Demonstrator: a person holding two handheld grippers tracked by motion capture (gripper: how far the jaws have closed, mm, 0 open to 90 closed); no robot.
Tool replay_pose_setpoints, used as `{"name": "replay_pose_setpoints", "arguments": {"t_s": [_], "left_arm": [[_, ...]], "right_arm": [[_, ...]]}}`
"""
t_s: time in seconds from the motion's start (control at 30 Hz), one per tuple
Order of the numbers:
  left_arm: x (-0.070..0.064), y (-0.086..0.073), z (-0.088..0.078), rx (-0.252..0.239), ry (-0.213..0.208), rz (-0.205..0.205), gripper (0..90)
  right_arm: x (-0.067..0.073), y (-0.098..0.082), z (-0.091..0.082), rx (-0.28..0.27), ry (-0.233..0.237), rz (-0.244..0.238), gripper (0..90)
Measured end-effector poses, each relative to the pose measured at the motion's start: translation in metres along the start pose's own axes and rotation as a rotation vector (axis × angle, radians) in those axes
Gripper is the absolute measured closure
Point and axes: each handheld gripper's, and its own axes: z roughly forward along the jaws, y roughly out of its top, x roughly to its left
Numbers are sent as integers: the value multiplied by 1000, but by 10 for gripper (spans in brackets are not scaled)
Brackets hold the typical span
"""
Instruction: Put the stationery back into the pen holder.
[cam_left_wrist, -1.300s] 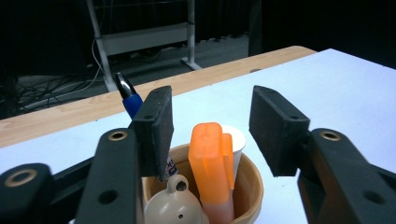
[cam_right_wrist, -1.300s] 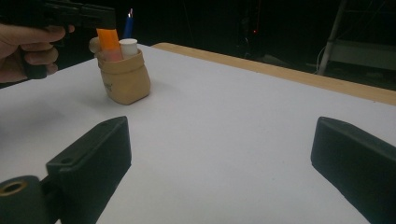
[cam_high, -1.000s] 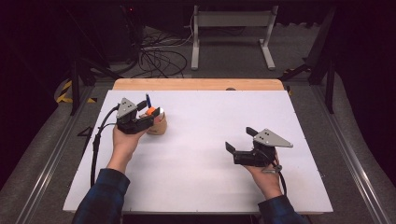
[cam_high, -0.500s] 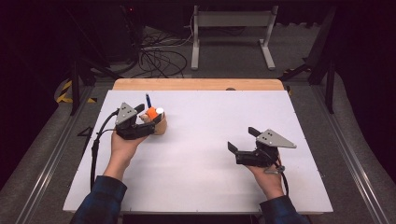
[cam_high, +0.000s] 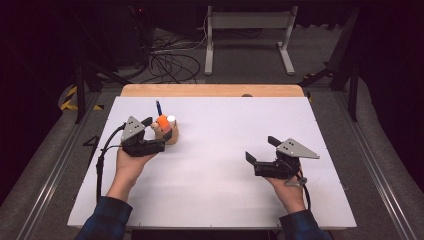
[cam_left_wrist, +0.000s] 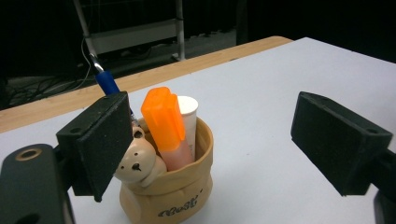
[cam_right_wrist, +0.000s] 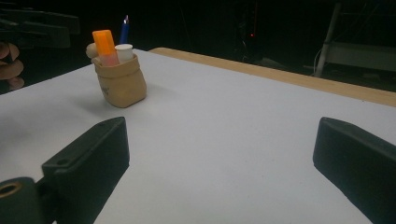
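Observation:
A tan pouch-shaped pen holder (cam_high: 170, 136) with a small bear figure (cam_left_wrist: 135, 164) stands on the white table (cam_high: 225, 125), left of centre. It holds an orange highlighter (cam_left_wrist: 166, 125), a white marker (cam_left_wrist: 188, 114) and a blue pen (cam_left_wrist: 106, 82). My left gripper (cam_high: 154, 134) is right next to the holder on its near-left side. Its jaws have just been opening and now stand wide; in the left gripper view the holder (cam_left_wrist: 169, 198) sits just ahead between the pads, nearer the left one, and neither pad presses on it. My right gripper (cam_high: 261, 150) rests open over bare table at the right.
A wooden strip (cam_high: 210, 90) runs along the table's far edge. Beyond it lie cables (cam_high: 167, 62) and a metal stand (cam_high: 247, 22) on the floor. In the right gripper view the holder (cam_right_wrist: 122, 84) stands far off at the upper left, beside the left hand (cam_right_wrist: 10, 65).
The left gripper has drawn back a little from the holder towards the near side, and its jaws have spread wider. The right gripper has stayed put.

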Motion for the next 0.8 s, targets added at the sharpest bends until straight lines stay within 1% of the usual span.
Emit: {"name": "replay_pose_setpoints", "arguments": {"t_s": [0.33, 0.5, 0.67, 0.8], "left_arm": [[-7, -7, -11, -6, -18, -4, 123], [-7, -8, -16, -10, -15, -4, 114], [-9, -11, -19, -15, -24, -11, 107], [-11, -13, -22, -9, -30, -6, 103]], "right_arm": [[-2, 0, -1, -6, -2, 6, 40], [-1, 0, -1, -8, -2, 5, 39], [-1, -1, -2, -8, 0, 7, 37], [-1, -2, -2, -8, -2, 2, 34]]}}
